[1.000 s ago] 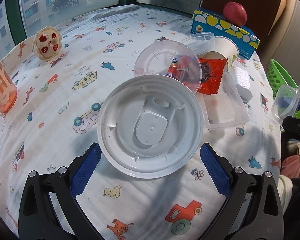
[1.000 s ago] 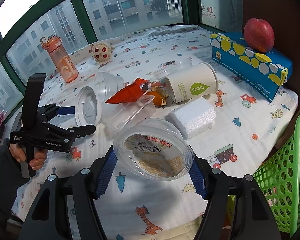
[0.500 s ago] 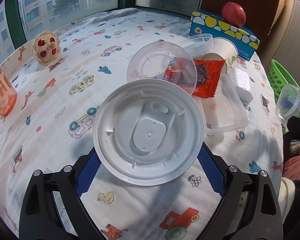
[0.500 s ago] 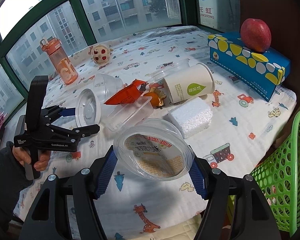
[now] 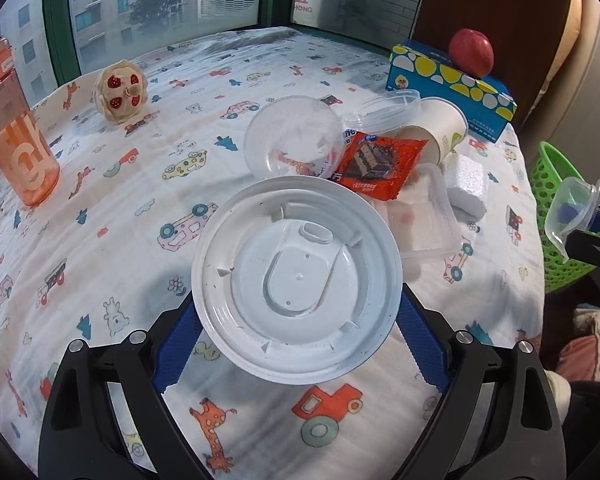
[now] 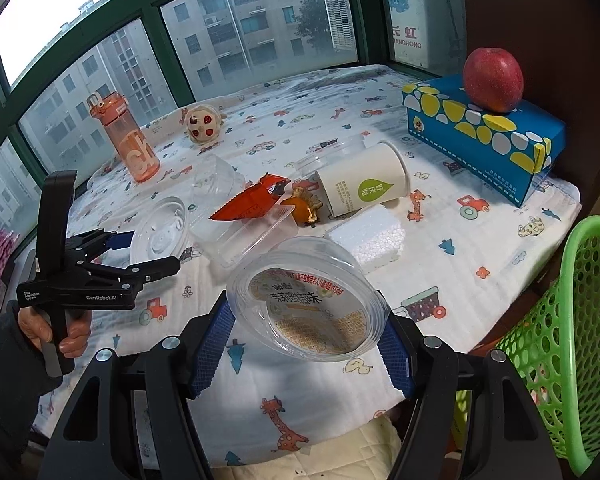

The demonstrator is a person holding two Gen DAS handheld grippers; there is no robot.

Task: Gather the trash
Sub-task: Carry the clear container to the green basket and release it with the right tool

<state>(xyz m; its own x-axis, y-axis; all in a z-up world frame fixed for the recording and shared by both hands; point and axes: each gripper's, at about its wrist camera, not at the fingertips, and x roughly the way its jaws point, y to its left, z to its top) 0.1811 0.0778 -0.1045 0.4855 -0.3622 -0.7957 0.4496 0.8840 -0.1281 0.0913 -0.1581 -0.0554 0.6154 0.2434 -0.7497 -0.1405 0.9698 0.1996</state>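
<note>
Left wrist view first: the left gripper [image 5: 296,320] is clamped on the white plastic lid [image 5: 296,280], blue pads pressing both sides of its rim. A second ago those pads stood wide of the lid as it lay on the tablecloth [image 5: 140,200]; now they have closed in and the lid sits up between them, so the pick looks made. The lid shows its underside, ribbed, with a few dark specks near the rim. Behind it the trash pile waits: a clear dome lid [image 5: 290,136], an orange snack wrapper [image 5: 380,162], a clear tray [image 5: 424,220], a foam block [image 5: 464,184] and a paper cup [image 5: 436,128] lying on its side. At the far right the green basket [image 5: 548,200] peeks in.

Over to the right wrist view: the right gripper [image 6: 304,340] grips a clear labelled tub [image 6: 306,304], tilted, printed label facing the camera. It has hardly shifted over the last second, held in the air above the table edge, with the green basket [image 6: 556,320] just to its right. The left gripper [image 6: 140,256] shows here side-on, the white lid [image 6: 160,228] upright in its jaws, clear of the cloth. My read: both hands are loaded, and the basket drop comes next, the right tub nearest. The apple [image 6: 492,80], tissue box [image 6: 484,140] and orange bottle [image 6: 130,140] look like keepers.
</note>
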